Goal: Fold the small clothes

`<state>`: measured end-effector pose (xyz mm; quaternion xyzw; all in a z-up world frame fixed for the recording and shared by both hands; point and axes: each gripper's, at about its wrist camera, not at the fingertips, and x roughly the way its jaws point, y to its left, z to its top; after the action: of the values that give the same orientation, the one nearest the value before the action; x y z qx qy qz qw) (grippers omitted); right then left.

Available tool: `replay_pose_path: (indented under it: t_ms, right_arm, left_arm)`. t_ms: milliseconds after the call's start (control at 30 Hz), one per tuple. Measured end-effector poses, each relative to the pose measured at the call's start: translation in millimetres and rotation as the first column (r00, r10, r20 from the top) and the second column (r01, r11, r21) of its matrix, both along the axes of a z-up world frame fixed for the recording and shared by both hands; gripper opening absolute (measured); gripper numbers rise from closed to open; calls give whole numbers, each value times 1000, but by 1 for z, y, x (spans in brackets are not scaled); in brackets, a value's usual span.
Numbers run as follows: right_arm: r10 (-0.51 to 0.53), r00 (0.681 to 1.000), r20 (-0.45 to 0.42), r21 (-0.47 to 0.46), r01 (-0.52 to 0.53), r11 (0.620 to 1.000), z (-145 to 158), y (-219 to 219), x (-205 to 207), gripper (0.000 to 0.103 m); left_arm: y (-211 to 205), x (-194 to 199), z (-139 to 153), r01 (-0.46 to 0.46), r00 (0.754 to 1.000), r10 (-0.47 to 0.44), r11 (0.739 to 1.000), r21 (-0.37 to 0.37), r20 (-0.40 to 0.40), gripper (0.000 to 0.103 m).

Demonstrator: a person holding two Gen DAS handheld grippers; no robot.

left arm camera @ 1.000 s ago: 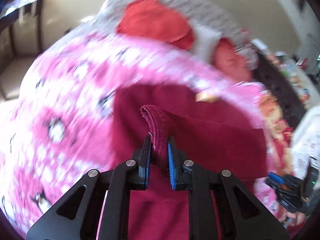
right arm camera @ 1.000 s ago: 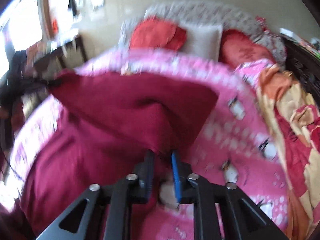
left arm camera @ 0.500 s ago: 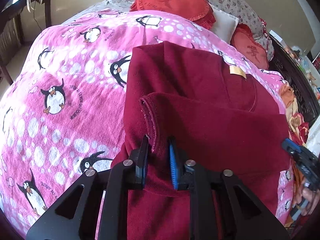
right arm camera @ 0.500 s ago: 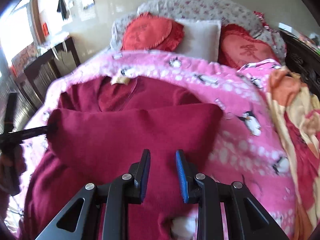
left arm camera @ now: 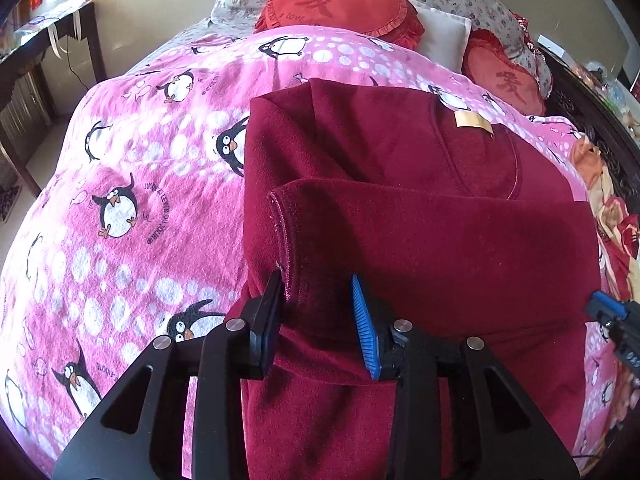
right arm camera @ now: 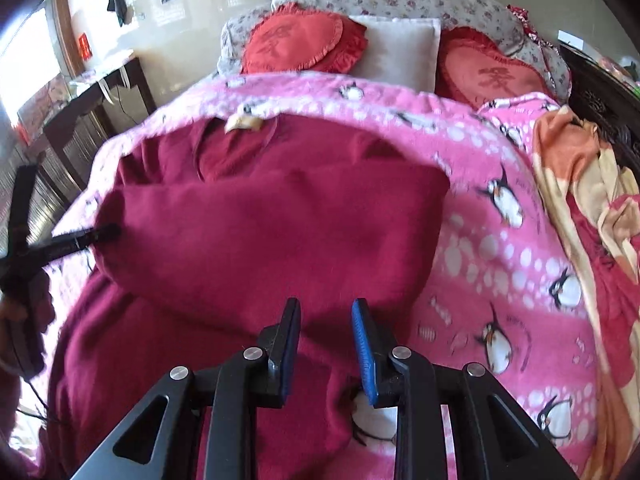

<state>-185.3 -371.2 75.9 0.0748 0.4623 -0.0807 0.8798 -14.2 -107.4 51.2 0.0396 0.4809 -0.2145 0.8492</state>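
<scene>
**Spotter:** Where is the garment lying for you?

**Me:** I'm looking at one maroon sweater [left arm camera: 400, 200] spread on the pink penguin blanket [left arm camera: 120, 184], collar end toward the pillows. Its lower part is folded up over the chest, so a doubled band is running crosswise in front of both tools. That long axis is lying left to right, from one gripper to the other.

**Spotter:** And the fingers?

**Me:** I'm opening the left gripper [left arm camera: 320, 312] right now. The hemmed corner [left arm camera: 282, 232] of the fold is sitting between its jaws, brushing the black finger, but the blue pad is standing clear of it, so I'm not pinching anything. The right gripper [right arm camera: 325, 340] is hanging part open above the near edge of the fold with nothing caught in it.

**Spotter:** Which hand is nearer the cloth?

**Me:** The left; it's in among the fabric at the fold's left end, while the right is hovering just short of the fold's near right edge. I judge the next move depends on both tools clearing this crosswise band and taking it at one of its ends.

**Spotter:** Count for me.

**Me:** I'm counting one sweater, one tan neck label [left arm camera: 474, 120], two red heart cushions [right arm camera: 304, 42], one white pillow [right arm camera: 400, 48], and one orange patterned cover [right arm camera: 576, 184] along the right.
</scene>
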Motion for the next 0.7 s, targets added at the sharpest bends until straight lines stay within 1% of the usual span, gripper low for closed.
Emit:
replay_pose_path:
  t_ms: [67, 133, 267, 367, 433, 467, 500, 567, 633, 700]
  right_arm:
    - [-5, 1000, -30, -30, 4, 1000, -16, 0, 1, 25]
    - [-9, 1000, -24, -35, 9, 999, -22, -1, 0, 25]
    - [-22, 999, -26, -56, 20, 998, -12, 5, -2, 25]
    - [-28, 999, -16, -39, 27, 999, -4, 7, -9, 25]
    - [-36, 999, -6, -22, 35, 999, -1, 7, -14, 25]
    - [-38, 999, -1, -13, 38, 999, -1, 8, -16, 27]
    - [-39, 999, 2, -7, 39, 999, -1, 8, -18, 31]
    - [-44, 999, -5, -11, 44, 999, -8, 8, -19, 33]
    - [-59, 998, -26, -16, 58, 998, -19, 4, -16, 33]
    - [-70, 997, -17, -5, 70, 998, -23, 2, -14, 34]
  left_arm:
    - [0, -3, 2, -2, 1000, 2, 1000, 12, 7, 33]
    - [0, -7, 5, 0, 1000, -1, 999, 33, 21, 33]
    - [6, -14, 10, 7, 999, -8, 999, 43, 33, 33]
    - [8, -18, 12, 6, 999, -9, 999, 50, 45, 33]
    - [10, -20, 11, 3, 999, -5, 999, 47, 38, 33]
    - [11, -20, 9, 2, 999, -3, 999, 47, 34, 33]
    - [10, -20, 7, 2, 1000, -3, 999, 53, 28, 34]
    - [7, -20, 0, 6, 1000, -7, 998, 67, 18, 52]
    - [7, -19, -8, -7, 1000, 6, 998, 70, 9, 53]
    - [8, -21, -9, -14, 1000, 13, 998, 68, 6, 54]
